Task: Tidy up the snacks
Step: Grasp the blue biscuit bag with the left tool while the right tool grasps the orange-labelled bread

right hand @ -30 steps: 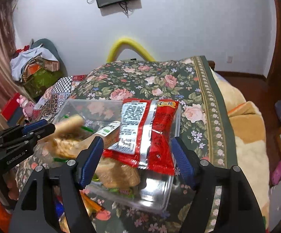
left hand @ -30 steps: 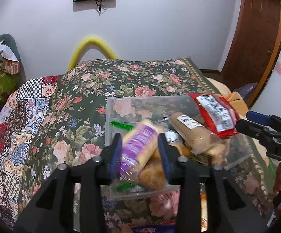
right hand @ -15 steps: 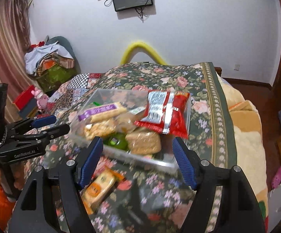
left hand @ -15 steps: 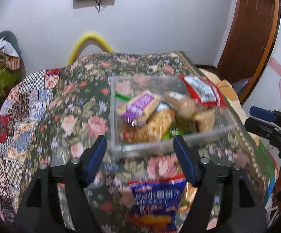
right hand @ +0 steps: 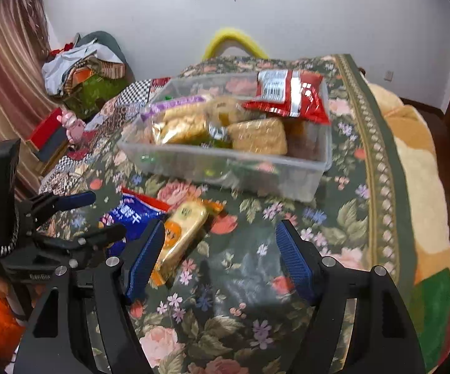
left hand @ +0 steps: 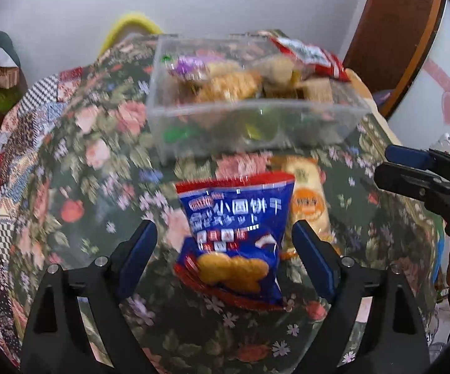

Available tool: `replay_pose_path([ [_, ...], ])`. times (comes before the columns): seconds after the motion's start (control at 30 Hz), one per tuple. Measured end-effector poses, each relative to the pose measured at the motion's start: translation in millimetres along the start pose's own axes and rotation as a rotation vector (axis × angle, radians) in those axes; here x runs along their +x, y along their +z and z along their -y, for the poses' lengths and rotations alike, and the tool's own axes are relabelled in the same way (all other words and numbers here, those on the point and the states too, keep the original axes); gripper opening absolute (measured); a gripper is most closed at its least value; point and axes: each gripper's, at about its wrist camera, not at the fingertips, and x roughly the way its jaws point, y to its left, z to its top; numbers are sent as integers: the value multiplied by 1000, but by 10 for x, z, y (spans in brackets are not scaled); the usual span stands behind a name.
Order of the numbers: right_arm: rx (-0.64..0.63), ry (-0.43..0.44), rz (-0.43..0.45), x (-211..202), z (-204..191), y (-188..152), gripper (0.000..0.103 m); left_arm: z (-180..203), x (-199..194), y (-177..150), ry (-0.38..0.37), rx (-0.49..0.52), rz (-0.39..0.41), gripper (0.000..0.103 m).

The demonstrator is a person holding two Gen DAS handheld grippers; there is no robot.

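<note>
A clear plastic box (left hand: 256,124) (right hand: 256,171) on the floral bedspread holds several snack packs, with a red packet (left hand: 309,57) (right hand: 290,93) and a purple-labelled pack (right hand: 175,104) on top. In front of it lie a blue biscuit bag (left hand: 234,237) (right hand: 131,215) and a yellow-orange cracker pack (left hand: 309,199) (right hand: 181,233). My left gripper (left hand: 225,255) is open and empty, its jaws either side of the blue bag. My right gripper (right hand: 221,261) is open and empty over bare bedspread, just right of the cracker pack.
The floral bedspread (right hand: 256,311) covers the bed, with a patchwork quilt (left hand: 13,162) at its left and a beige blanket (right hand: 411,155) at its right edge. A clothes pile (right hand: 81,71) and a yellow hoop (right hand: 234,40) stand by the wall.
Both grippers let go of their packs into the box, opened and drew back toward me and lower. The blue bag and cracker pack came into view.
</note>
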Motion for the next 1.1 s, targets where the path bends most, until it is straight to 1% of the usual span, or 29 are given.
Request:
replay_pose_path([
  [0.1,-1,10,-27,84,-44,-4,71,-58,117,-43,7,-27,-27,89],
  [0.23,-7,18,-48,191,-113,-11,71,-194,158,-86,-38,-97,-22,89],
  [0.37,15,57,-81,363,-167,-25,71,-315,164,-100,-3,-133,7,89],
  [0.47,27,73,-104,475,-205,-32,71,-433,192,-94,0,-174,12,89],
  [0.57,22,76,-122,564,-256,-33,71,-505,213,-102,-21,-203,19,82],
  [0.63,4,75,-133,611,-299,-42,71,-523,207,-116,-45,-212,24,74],
  [0.67,-2,77,-137,632,-304,-44,71,-519,198,-121,-54,-211,28,73],
  [0.73,-10,70,-145,676,-310,-62,71,-521,183,-117,-48,-202,36,69],
  [0.77,-19,63,-138,667,-313,-70,68,-501,175,-118,-39,-193,40,68],
  [0.83,-37,46,-134,634,-300,-74,50,-473,157,-110,-29,-174,45,62],
  [0.87,-40,48,-134,628,-286,-70,46,-452,139,-105,-22,-164,47,61],
  [0.9,-45,50,-131,602,-262,-81,39,-433,127,-102,-16,-157,49,60],
  [0.93,-46,50,-130,590,-243,-80,36,-410,106,-104,-11,-148,52,58],
  [1.0,-44,40,-121,532,-191,-103,35,-384,78,-108,-17,-144,53,58],
  [1.1,-48,22,-109,470,-152,-124,31,-350,28,-118,-17,-140,57,57],
])
